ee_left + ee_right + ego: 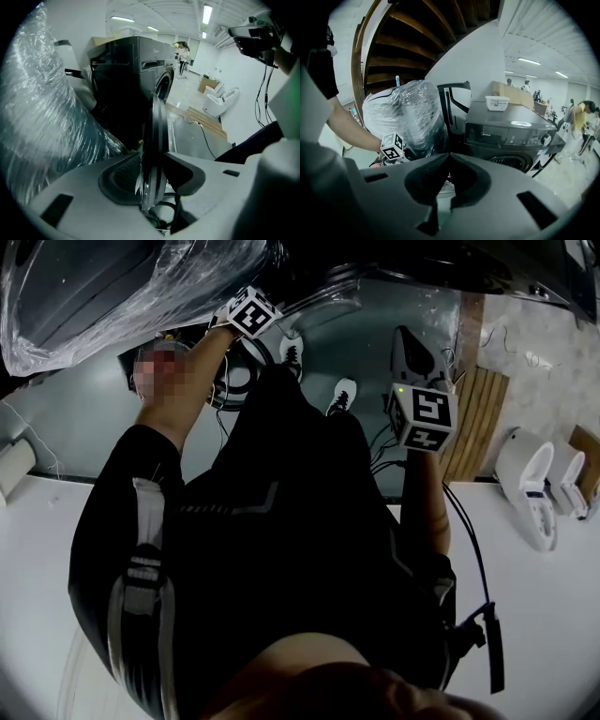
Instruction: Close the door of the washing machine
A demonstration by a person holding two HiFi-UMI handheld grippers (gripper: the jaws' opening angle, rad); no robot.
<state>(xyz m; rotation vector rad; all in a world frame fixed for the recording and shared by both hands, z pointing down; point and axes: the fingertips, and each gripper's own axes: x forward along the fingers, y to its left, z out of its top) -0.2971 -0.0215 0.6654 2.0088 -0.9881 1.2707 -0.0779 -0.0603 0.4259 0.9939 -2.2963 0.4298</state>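
the left hand-held gripper (153, 153) has its jaws spread wide and set astride the rim of the washing machine door (157, 119), one pad on each side and close against it. i judge this a straddle not yet squeezed tight, taken so the rim can be pushed from either face. the door runs edge-on away from that camera, so it stands swung open, well out from the dark washing machine (133, 65) behind it, and the closing is not yet done. the right hand-held gripper (449, 158) has its jaws pressed together on nothing and hangs off to the side, probably idle because one grip is enough to swing a door. just left of the machine bulks a plastic-wrapped bundle (405, 112), near enough that the swing should keep clear of its loose film.
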